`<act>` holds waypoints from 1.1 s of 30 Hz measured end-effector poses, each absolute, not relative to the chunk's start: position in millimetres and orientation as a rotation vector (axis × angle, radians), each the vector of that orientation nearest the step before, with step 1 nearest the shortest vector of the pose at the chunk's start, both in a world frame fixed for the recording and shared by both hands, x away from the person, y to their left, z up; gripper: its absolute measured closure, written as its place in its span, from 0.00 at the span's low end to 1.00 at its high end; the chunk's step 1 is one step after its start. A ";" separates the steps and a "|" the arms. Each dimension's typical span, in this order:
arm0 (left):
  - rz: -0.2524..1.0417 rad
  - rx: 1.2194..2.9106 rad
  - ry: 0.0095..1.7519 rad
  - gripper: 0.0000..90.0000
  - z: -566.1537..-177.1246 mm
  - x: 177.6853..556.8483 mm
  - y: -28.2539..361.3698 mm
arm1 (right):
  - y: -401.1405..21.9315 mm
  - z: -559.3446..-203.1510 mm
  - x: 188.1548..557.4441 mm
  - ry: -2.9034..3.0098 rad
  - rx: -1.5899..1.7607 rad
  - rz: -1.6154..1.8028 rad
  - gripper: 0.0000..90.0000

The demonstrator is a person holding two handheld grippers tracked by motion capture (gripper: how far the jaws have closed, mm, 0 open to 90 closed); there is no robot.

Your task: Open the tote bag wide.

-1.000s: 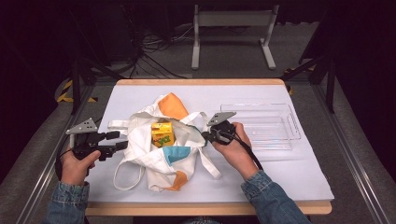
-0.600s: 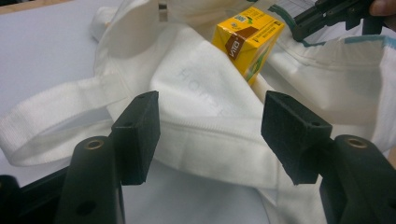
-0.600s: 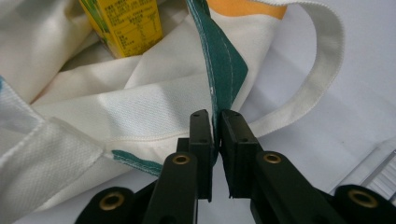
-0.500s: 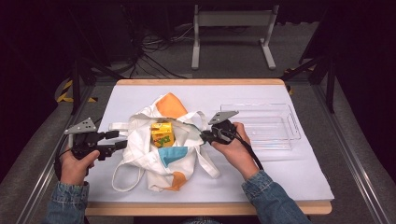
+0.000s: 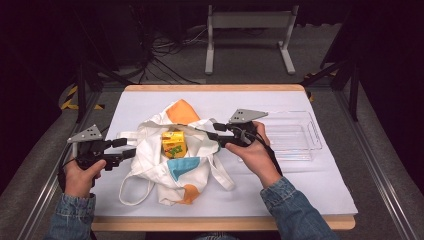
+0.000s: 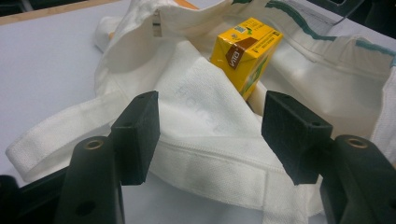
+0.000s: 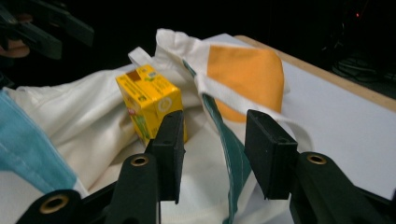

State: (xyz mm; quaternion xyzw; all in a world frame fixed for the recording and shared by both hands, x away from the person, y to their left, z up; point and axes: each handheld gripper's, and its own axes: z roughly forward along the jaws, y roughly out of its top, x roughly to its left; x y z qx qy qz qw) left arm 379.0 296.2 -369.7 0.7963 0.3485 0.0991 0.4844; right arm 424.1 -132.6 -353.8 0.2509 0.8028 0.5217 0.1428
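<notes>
While my right tool (image 5: pixel 216 131) has just been spreading its jaws, the high view shows it released above the white canvas tote bag (image 5: pixel 172 160) on the bench (image 5: pixel 320 185). Through my left tool (image 6: pixel 210 135), jaws parted, the yellow juice carton (image 6: pixel 245 53) sits inside the bag. From the right tool's camera, the bag's rim seems free, so packing looks done.

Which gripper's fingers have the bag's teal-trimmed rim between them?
The right gripper: the teal-edged rim of the bag runs between its open fingers. The left gripper straddles plain white bag fabric.

Matt cloth bag (image 5: pixel 165 150) — glossy cardboard carton (image 5: pixel 173 143).
</notes>
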 end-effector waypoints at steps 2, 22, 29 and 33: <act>0.242 1.940 0.847 0.42 -369.8 379.3 295.6 | -126.3 -348.3 428.8 2.307 0.695 1.526 0.63; 0.254 1.913 0.827 0.43 -366.1 375.8 299.6 | -51.5 -363.0 474.9 2.362 0.618 1.418 0.83; 0.257 1.907 0.823 0.43 -366.1 375.3 299.9 | -59.5 -373.8 494.1 2.258 0.857 1.391 0.92; 0.257 1.908 0.821 0.43 -365.9 375.3 300.2 | -61.0 -378.8 498.8 2.237 0.932 1.386 0.92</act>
